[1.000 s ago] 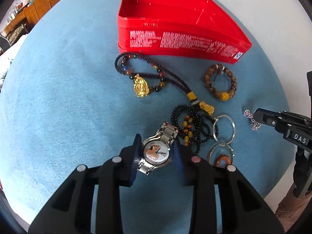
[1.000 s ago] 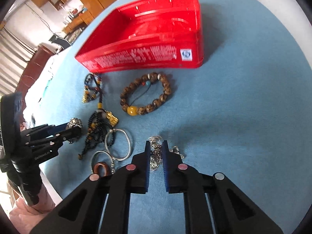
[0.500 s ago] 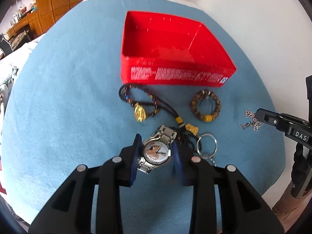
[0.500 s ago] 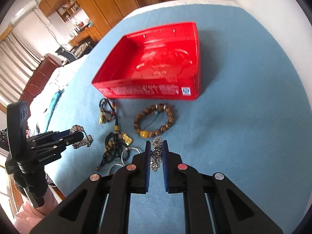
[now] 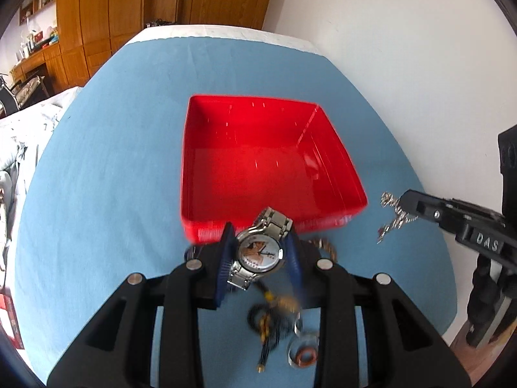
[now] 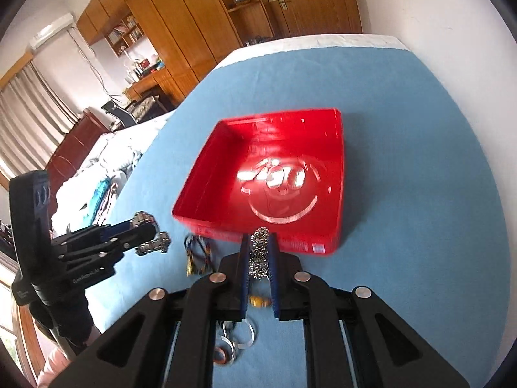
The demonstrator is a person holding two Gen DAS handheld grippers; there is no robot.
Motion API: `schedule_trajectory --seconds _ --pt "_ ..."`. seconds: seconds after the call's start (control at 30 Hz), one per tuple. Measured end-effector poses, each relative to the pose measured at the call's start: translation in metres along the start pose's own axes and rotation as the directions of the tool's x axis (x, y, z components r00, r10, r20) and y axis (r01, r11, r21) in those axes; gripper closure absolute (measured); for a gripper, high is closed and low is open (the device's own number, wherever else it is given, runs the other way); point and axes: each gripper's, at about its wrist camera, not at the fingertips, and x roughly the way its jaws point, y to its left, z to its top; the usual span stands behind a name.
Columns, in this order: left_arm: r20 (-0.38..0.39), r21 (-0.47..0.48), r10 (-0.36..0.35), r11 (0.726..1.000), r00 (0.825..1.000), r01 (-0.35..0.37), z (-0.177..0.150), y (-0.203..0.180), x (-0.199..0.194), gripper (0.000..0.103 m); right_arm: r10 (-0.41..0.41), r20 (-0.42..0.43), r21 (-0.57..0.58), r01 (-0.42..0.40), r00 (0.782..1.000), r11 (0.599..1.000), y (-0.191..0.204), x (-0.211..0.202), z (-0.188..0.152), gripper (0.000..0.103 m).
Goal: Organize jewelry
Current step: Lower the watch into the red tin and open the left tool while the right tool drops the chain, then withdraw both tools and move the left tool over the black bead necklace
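Note:
My left gripper point(image 5: 260, 252) is shut on a silver wristwatch point(image 5: 260, 250) and holds it in the air just before the near wall of the red box point(image 5: 329, 148). My right gripper point(image 6: 258, 255) is shut on a silver chain point(image 6: 258, 253), also lifted, near the box's front wall point(image 6: 290, 242). The box has nothing in it. In the right wrist view the left gripper point(image 6: 147, 236) with the watch point(image 6: 152, 237) is at the left. In the left wrist view the right gripper point(image 5: 402, 207) and chain point(image 5: 391, 215) are at the right.
The box stands on a blue cloth point(image 5: 113, 161) over a table. Beaded necklaces point(image 5: 268, 320) and metal rings point(image 5: 303, 350) lie on the cloth below my grippers. A white wall is to the right. Wooden cabinets point(image 6: 194, 32) and a bed point(image 6: 106, 158) are beyond.
Both grippers have risen with their jewelry and moved forward toward the red box. The beaded pieces on the cloth have dropped beneath and behind the fingers.

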Motion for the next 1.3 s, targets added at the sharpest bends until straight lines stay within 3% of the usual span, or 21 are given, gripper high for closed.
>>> schedule_trajectory --seconds 0.3,0.67,0.8,0.87,1.03,1.3 --pt "-0.044 -0.052 -0.024 0.998 0.999 0.022 0.053 0.011 0.074 0.073 -0.018 -0.044 0.017 0.018 0.999 1.000 -0.013 0.073 0.049 0.093" --pt "-0.144 -0.070 0.007 0.997 0.990 -0.017 0.061 0.028 0.150 0.073 -0.057 -0.148 0.053 0.066 0.987 0.996 -0.044 0.155 0.052 0.092" --pt "-0.163 -0.066 0.006 0.998 0.987 -0.016 0.062 0.027 0.154 0.072 -0.074 -0.156 0.030 0.080 0.985 0.996 -0.042 0.163 0.051 0.088" --pt "-0.168 -0.067 0.005 0.998 0.986 -0.017 0.063 0.026 0.157 0.071 -0.084 -0.152 0.020 0.088 0.985 0.996 -0.039 0.164 0.050 0.078" --pt "-0.142 -0.066 -0.004 0.998 0.990 -0.006 0.063 0.020 0.146 0.071 -0.081 -0.134 0.028 0.085 0.988 0.996 -0.039 0.155 0.046 0.078" --pt "-0.086 -0.054 0.046 0.997 0.995 -0.050 0.039 0.025 0.089 0.071 -0.073 -0.059 0.012 0.074 0.996 0.997 -0.031 0.104 0.028 0.077"
